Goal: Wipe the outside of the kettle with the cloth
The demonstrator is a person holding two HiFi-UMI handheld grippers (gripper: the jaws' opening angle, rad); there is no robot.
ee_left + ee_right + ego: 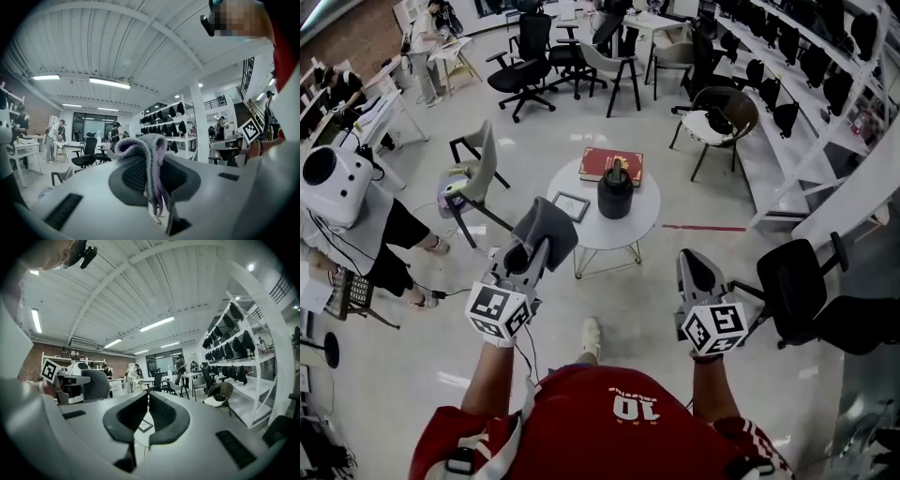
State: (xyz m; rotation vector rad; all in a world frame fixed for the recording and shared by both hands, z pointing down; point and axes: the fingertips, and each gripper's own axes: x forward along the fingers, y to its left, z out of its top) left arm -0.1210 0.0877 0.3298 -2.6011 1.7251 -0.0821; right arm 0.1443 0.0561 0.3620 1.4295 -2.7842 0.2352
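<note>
The left gripper (528, 255) holds a grey cloth (546, 228) in its fingers; the right gripper (694, 264) hangs apart. A black kettle (615, 192) stands upright on the round white tabletop (645, 223); a red book (611, 165) lies behind it.

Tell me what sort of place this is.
Likely an open-plan office or studio: black swivel chairs stand about the floor, long white shelves line one wall, and people work at desks beyond the round table.
</note>
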